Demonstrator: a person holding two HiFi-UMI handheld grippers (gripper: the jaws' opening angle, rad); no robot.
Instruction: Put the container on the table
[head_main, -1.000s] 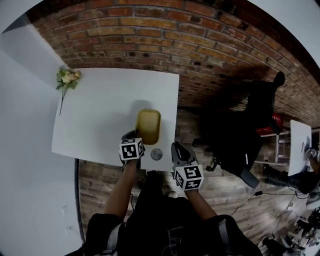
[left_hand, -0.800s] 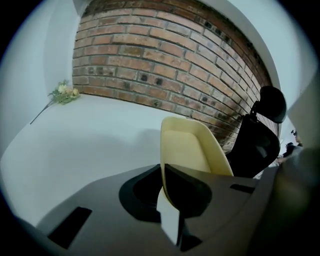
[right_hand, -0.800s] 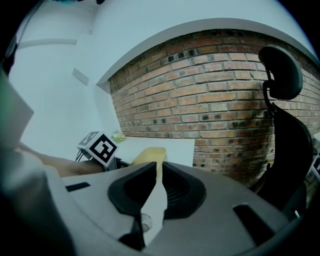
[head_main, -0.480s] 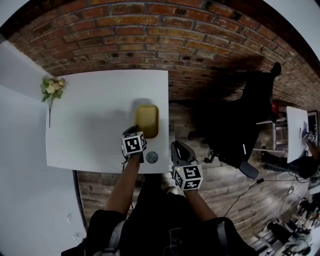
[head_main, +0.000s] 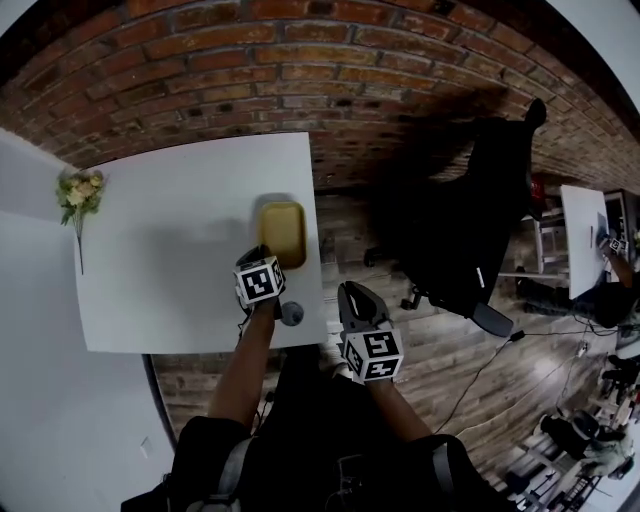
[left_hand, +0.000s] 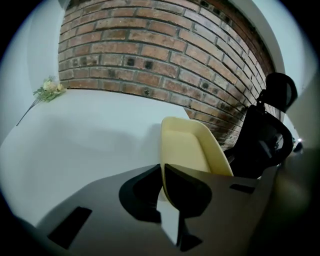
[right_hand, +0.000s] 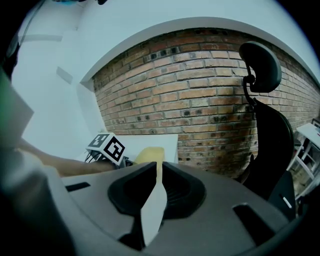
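The yellow rectangular container (head_main: 283, 233) is over the white table (head_main: 170, 240), close to its right edge. My left gripper (head_main: 262, 260) is at the container's near left corner. In the left gripper view the container (left_hand: 192, 147) fills the middle, and its near rim runs down between the jaws of the left gripper (left_hand: 162, 167), which is shut on it. I cannot tell whether its base touches the table top. My right gripper (head_main: 352, 298) hangs off the table's right side, over the wooden floor, shut and empty. From the right gripper (right_hand: 159, 167) view, the container (right_hand: 150, 154) shows beyond the jaws.
A small round grey object (head_main: 291, 313) lies at the table's near right corner. A flower sprig (head_main: 78, 195) lies at the far left. A black office chair (head_main: 470, 230) stands to the right by the brick wall (head_main: 330, 90). A second white table (head_main: 585, 235) is far right.
The left gripper and the container have shifted towards the table's right edge. The right gripper has stayed beside the table. The head view has swung, so the table sits further left.
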